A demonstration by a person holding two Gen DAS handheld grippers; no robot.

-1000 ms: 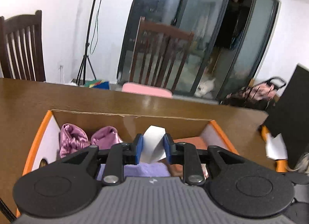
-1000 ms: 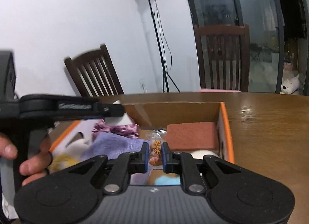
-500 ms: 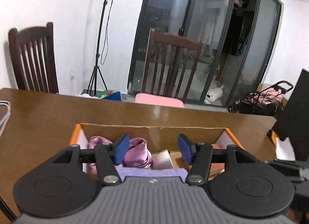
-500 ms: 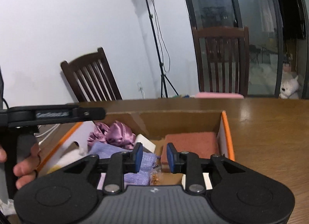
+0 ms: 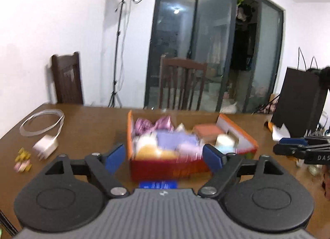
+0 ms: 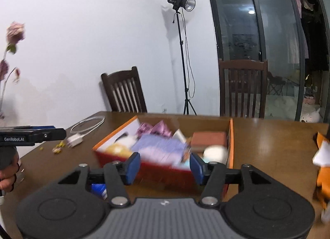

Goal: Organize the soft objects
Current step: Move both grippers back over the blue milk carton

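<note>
Both grippers are pulling back from the orange cardboard box (image 5: pixel 237 130) on the table – left gripper (image 5: pixel 164 157) and right gripper (image 6: pixel 164 165) just opening, holding nothing – its 2 released soft items lying inside.

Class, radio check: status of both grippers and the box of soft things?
Left gripper open, empty; right gripper open, empty, jaws just been opening. Orange box full of soft items. Charger off left, clear.
</note>
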